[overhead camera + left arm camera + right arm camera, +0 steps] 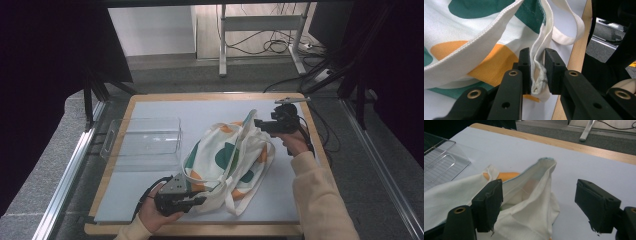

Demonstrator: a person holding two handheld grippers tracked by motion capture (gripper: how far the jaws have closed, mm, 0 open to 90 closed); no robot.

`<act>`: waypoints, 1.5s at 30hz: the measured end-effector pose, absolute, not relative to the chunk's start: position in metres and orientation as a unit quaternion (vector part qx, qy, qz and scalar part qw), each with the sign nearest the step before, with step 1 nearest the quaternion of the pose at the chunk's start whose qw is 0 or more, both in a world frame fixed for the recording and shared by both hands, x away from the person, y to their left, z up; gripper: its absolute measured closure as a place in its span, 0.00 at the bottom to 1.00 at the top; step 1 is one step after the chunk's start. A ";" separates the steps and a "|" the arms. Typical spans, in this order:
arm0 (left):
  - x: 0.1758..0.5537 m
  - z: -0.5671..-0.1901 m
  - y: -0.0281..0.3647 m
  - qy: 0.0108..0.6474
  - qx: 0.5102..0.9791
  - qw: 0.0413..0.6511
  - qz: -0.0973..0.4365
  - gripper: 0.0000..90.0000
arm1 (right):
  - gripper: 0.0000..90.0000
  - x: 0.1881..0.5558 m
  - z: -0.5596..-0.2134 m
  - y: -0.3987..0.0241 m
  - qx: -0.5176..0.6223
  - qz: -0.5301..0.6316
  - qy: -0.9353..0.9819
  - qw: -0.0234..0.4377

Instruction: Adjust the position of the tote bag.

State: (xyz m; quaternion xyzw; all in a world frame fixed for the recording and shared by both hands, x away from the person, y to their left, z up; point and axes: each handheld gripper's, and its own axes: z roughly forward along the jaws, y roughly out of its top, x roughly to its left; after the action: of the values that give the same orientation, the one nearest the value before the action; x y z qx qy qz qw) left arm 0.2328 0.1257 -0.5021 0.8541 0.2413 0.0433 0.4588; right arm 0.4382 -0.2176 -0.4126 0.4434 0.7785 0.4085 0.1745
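A white cloth tote bag (225, 156) with green and orange spots lies in the middle of the table, its mouth gaping and its straps (235, 200) loose near the front. My left gripper (199, 200) is at the bag's near left corner. In the left gripper view it (537, 58) is shut on the folded rim of the bag (486, 57), which is pinched between the pads. My right gripper (257, 123) is at the bag's far right corner. In the right gripper view it (541, 195) stands wide open, with the raised corner of the bag (534, 205) between the jaws and touching neither pad.
A clear plastic box (145, 140) stands on the left of the pale mat (200, 112). The wooden table edge (315, 135) runs close behind my right hand. Beyond the table are a floor with cables and a metal stand (260, 30).
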 end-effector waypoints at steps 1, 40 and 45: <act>0.233 -0.502 0.126 0.240 0.855 0.457 0.045 0.85 | 0.25 0.440 -0.413 -0.215 0.444 0.407 0.779 0.174; 0.232 -0.502 0.126 0.237 0.857 0.455 0.050 0.85 | 0.20 0.483 -0.435 -0.181 0.491 0.348 0.783 0.157; 0.232 -0.503 0.125 0.239 0.856 0.457 0.049 0.85 | 0.23 0.483 -0.440 -0.181 0.495 0.348 0.783 0.142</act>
State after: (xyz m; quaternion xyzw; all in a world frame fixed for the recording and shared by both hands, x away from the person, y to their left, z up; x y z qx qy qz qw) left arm 0.2322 0.1253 -0.5028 0.8556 0.2385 0.0490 0.4568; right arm 0.4826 -0.1811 -0.4398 0.4952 0.7832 0.3479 0.1424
